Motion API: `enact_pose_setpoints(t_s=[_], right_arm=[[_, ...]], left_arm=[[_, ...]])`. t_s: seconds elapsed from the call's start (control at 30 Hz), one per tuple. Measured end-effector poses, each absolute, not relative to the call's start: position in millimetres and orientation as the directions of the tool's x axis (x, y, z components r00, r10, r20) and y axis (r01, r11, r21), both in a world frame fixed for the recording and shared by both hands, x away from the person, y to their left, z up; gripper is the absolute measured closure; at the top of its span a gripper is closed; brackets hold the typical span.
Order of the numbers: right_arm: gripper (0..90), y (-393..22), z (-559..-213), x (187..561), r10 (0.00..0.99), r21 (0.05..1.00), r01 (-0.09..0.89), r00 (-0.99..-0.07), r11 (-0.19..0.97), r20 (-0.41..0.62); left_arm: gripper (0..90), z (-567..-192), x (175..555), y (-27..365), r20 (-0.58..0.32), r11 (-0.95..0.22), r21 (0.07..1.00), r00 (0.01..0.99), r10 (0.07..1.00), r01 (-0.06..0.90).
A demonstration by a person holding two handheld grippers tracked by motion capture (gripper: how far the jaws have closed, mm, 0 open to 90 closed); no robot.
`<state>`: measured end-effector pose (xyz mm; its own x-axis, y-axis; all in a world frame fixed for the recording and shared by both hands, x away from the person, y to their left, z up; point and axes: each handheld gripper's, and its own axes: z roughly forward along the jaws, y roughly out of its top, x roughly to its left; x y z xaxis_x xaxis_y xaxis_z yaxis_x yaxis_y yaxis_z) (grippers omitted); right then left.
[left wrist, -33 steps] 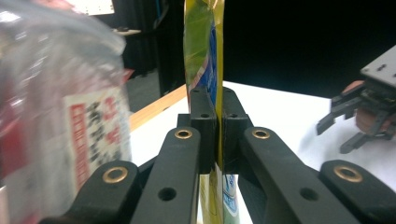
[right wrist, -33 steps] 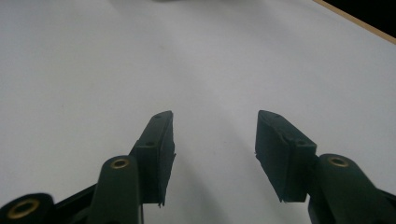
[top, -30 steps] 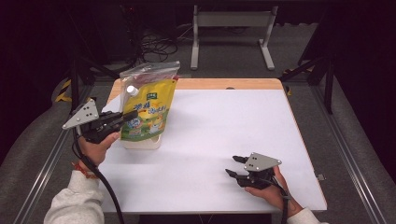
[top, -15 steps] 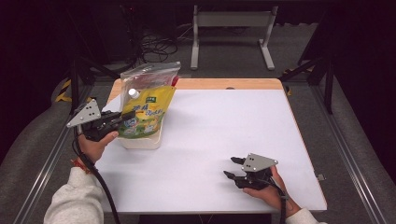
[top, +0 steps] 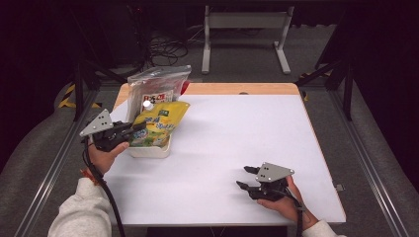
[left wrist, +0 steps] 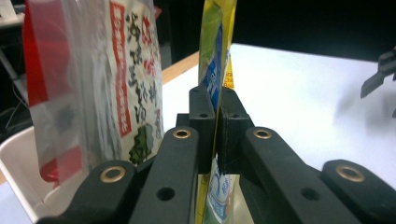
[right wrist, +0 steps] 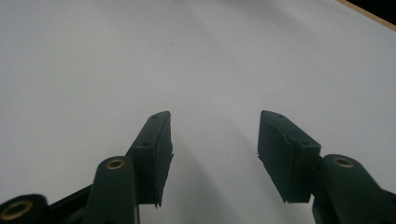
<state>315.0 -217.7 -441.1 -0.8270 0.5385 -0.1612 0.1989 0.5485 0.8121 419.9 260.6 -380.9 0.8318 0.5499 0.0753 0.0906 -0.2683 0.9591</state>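
A yellow spouted pouch (top: pixel 159 126) with a white cap leans over a white tub (top: pixel 150 150) at the table's left. My left gripper (top: pixel 140 129) is shut on the pouch's edge; in the left gripper view the pads pinch the yellow pouch (left wrist: pixel 215 56) between them at the gripper (left wrist: pixel 217 135). A clear bag with red print (top: pixel 155 89) stands in the tub behind it, also seen as the clear bag (left wrist: pixel 93 79). My right gripper (top: pixel 247 177) rests on the table near the front right, open with nothing between its fingers (right wrist: pixel 212 149).
The white table top (top: pixel 237 128) has a wooden strip along its far edge. The white tub's rim (left wrist: pixel 18 158) sits at the left. Black frame rails run along both table sides, and a metal stand with cables is on the floor beyond.
The left gripper has sunk with the yellow pouch, which now tilts lower over the tub. The right gripper has stayed put.
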Motion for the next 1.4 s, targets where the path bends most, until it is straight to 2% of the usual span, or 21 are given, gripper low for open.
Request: enact_pose_setpoints(t_s=[0.17, 0.3, 0.63, 1.4], right_arm=[[44.6, -216.6, -440.6, 315.2, 0.533, 0.812, 0.196, -0.831, 0.549, -0.160], [44.6, -216.0, -440.8, 315.9, 0.531, 0.812, 0.194, -0.832, 0.550, -0.161], [44.5, -213.4, -440.3, 317.6, 0.523, 0.813, 0.190, -0.837, 0.550, -0.159], [44.0, -216.4, -435.8, 317.0, 0.532, 0.823, 0.185, -0.832, 0.538, -0.161]], left_arm=[[84.5, -383.5, 418.7, 264.0, 0.064, -0.253, 0.962, 0.822, 0.566, 0.099], [84.5, -388.8, 418.0, 269.8, 0.078, -0.290, 0.950, 0.811, 0.580, 0.116], [88.5, -402.2, 416.4, 281.0, 0.073, -0.331, 0.928, 0.792, 0.606, 0.169], [88.7, -418.7, 414.2, 290.4, 0.042, -0.319, 0.924, 0.775, 0.630, 0.209]])
